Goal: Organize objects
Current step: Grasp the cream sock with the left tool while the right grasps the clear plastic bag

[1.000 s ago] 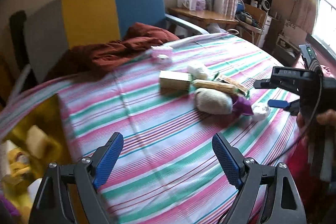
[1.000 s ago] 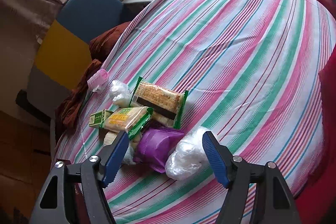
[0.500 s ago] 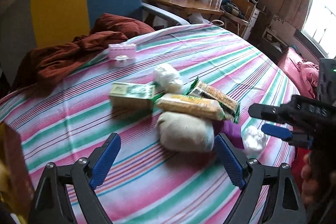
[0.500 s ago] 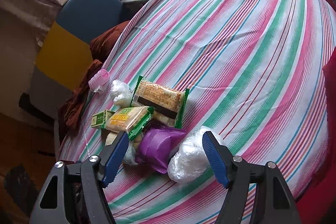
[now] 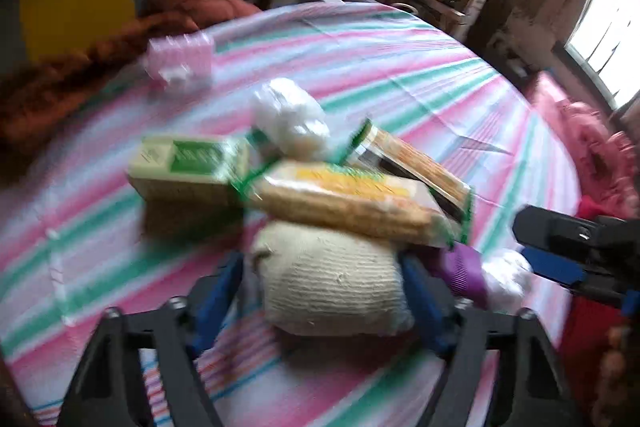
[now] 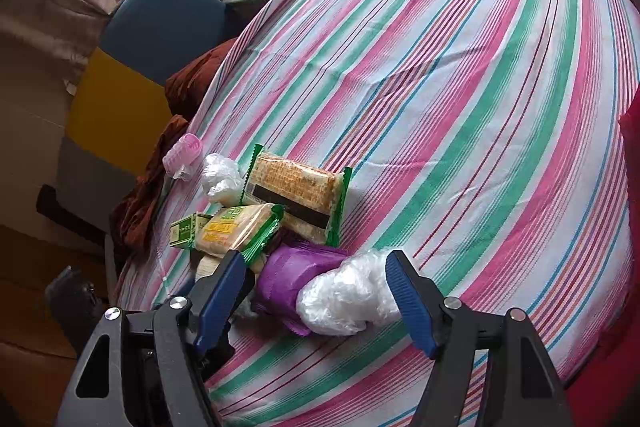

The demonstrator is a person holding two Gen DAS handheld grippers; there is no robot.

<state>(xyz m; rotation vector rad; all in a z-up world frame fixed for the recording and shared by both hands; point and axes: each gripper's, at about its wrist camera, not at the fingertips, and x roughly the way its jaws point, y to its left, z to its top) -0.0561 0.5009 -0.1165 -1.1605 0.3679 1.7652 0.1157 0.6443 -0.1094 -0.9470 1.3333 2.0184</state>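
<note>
Through my left wrist camera, blurred by motion, my left gripper [image 5: 322, 283] straddles a cream knitted bundle [image 5: 332, 283] on the striped tablecloth [image 5: 400, 67]. Its jaws have just been closing around the bundle; the right pad touches the bundle's side, but I cannot tell whether the left pad presses yet. Just behind it lies a yellow cracker packet [image 5: 344, 199], resting across a second cracker packet [image 5: 416, 163] and a green-and-cream box [image 5: 188, 167]. A white plastic wad [image 5: 290, 119] and a pink case [image 5: 180, 59] lie further back. My right gripper [image 5: 568, 251] hangs at the right edge.

Through my right wrist camera, my right gripper [image 6: 314, 295] stands released over a purple wrapper [image 6: 292, 275] and a clear crumpled bag [image 6: 352, 299], gripping neither.
</note>
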